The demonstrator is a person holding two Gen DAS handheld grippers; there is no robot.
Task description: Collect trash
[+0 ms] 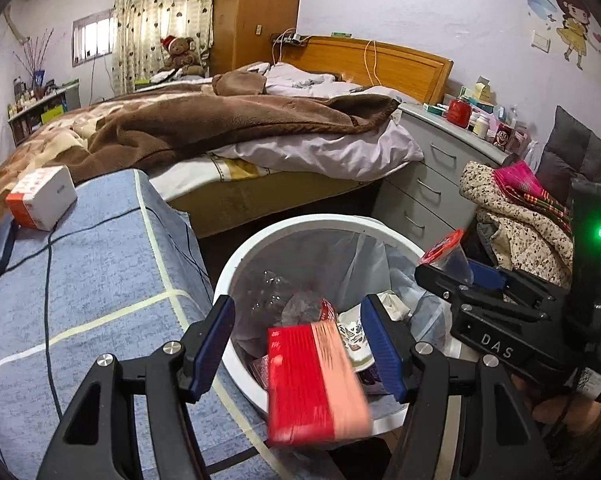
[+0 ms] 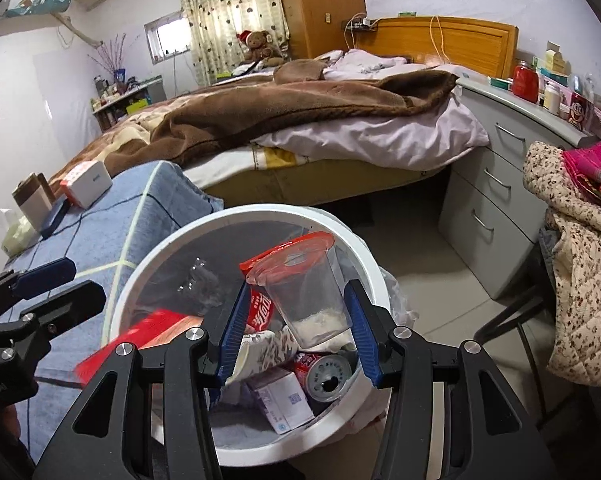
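Observation:
A white trash bin (image 1: pixel 236 264) with a clear liner stands on the floor beside the bed; it also shows in the right wrist view (image 2: pixel 168 240) and holds cans, cartons and paper. My left gripper (image 1: pixel 298 344) is open over the bin. A red box (image 1: pixel 312 384) is blurred between its fingers, touching neither, over the bin's near rim; it also shows in the right wrist view (image 2: pixel 140 338). My right gripper (image 2: pixel 296 332) is shut on a clear plastic cup with a red lid (image 2: pixel 308 292) above the bin.
A blue checked cloth (image 1: pixel 80 280) covers a surface on the left, with a white and orange box (image 1: pixel 40 198) and a black cable on it. The bed lies behind. Grey drawers (image 2: pixel 492 188) and a chair heaped with clothes (image 2: pixel 580 280) stand at the right.

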